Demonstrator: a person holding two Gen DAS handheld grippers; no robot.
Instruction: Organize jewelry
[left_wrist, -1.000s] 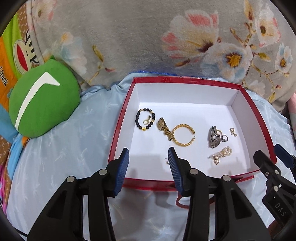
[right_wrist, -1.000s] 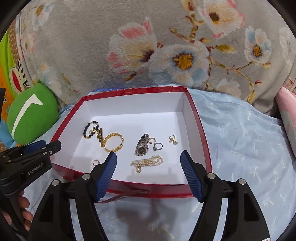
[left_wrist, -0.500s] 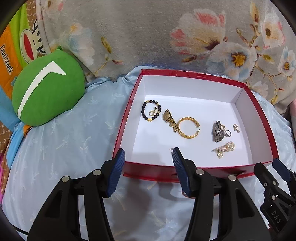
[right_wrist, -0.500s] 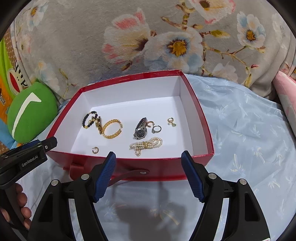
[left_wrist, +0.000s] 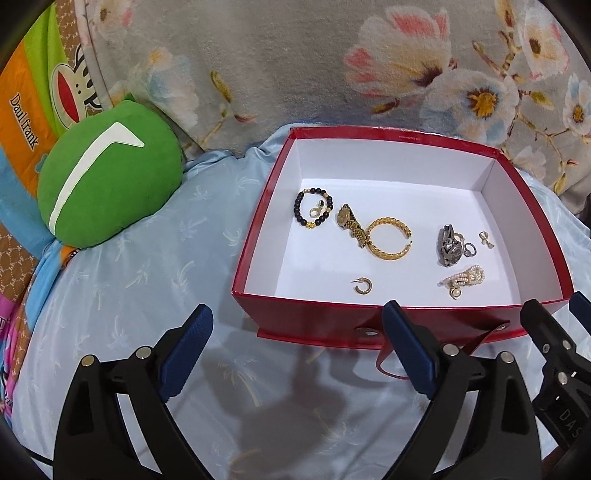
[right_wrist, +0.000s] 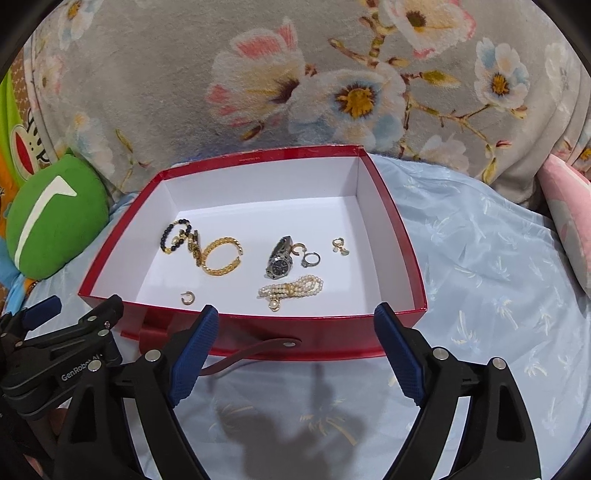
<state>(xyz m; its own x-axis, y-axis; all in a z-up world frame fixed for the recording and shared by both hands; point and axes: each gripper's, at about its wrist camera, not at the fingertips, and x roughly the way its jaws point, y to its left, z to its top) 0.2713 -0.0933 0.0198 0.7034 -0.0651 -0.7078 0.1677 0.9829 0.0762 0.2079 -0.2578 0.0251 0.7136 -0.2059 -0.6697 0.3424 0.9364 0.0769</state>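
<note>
A red box (left_wrist: 258, 236) (right_wrist: 391, 229) with a white inside lies on the pale blue bedcover. In it lie a black bead bracelet (left_wrist: 312, 212) (right_wrist: 173, 236), a gold watch (left_wrist: 351, 221), a gold chain bangle (left_wrist: 389, 243) (right_wrist: 221, 256), a silver watch (left_wrist: 448, 245) (right_wrist: 279, 262), a pearl bracelet (left_wrist: 463, 278) (right_wrist: 291, 290), a gold hoop earring (left_wrist: 363, 287) (right_wrist: 187, 297) and small rings and earrings. My left gripper (left_wrist: 299, 350) is open and empty, just short of the box's near wall. My right gripper (right_wrist: 295, 349) is open and empty too, before that wall.
A green round cushion (left_wrist: 107, 181) (right_wrist: 51, 221) lies left of the box. A grey floral blanket (left_wrist: 332, 66) rises behind it. A pink pillow (right_wrist: 569, 229) sits at the right. A red strap (right_wrist: 255, 350) hangs from the box front.
Both grippers have drawn back toward me and away from the box. The left gripper's fingers have spread wider. The jewelry has not moved.
</note>
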